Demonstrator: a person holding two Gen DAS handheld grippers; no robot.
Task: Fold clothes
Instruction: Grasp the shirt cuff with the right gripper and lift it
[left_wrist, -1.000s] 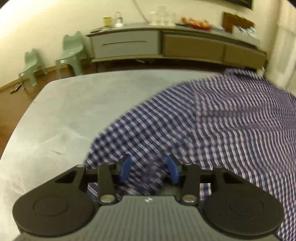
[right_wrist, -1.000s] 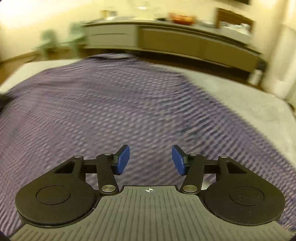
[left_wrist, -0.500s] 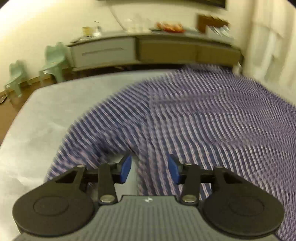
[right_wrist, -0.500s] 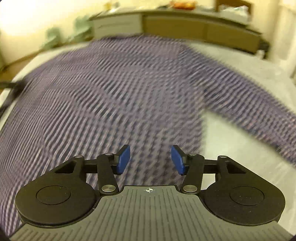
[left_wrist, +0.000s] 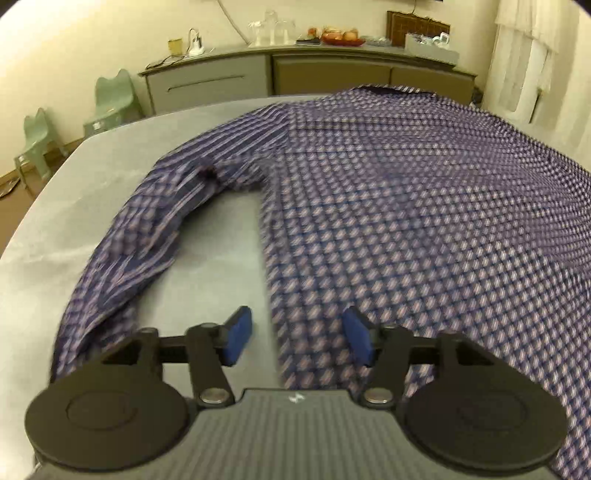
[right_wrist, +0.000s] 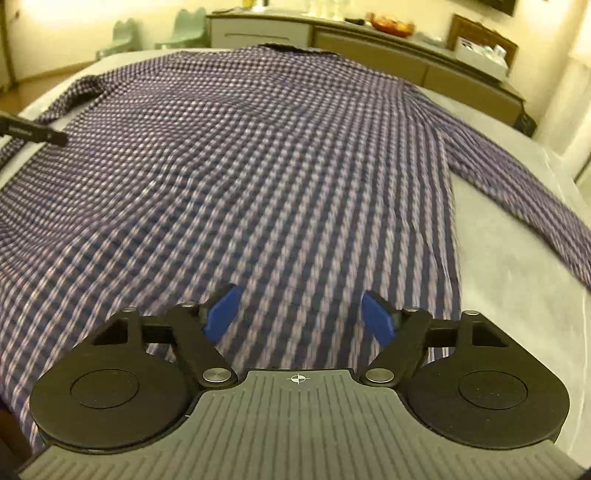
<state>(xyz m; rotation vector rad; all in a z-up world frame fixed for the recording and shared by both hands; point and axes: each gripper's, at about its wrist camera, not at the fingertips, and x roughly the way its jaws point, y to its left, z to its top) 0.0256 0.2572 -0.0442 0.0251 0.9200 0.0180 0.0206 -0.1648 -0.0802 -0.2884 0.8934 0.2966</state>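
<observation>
Purple-and-white checked long-sleeved shirt (right_wrist: 258, 166) spread flat across the grey table (left_wrist: 110, 184), filling mid-frame. Left gripper (left_wrist: 297, 339) and right gripper (right_wrist: 301, 317), jaws opening and empty, hover over the hem; each should pinch a hem corner squarely, evenly.

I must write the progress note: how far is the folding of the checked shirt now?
Done: the purple checked long-sleeved shirt lies spread flat on the grey table, both sleeves out to the sides. In hand: nothing; the left gripper and right gripper are opening above the hem, no cloth between the pads. Left: every fold.
</observation>
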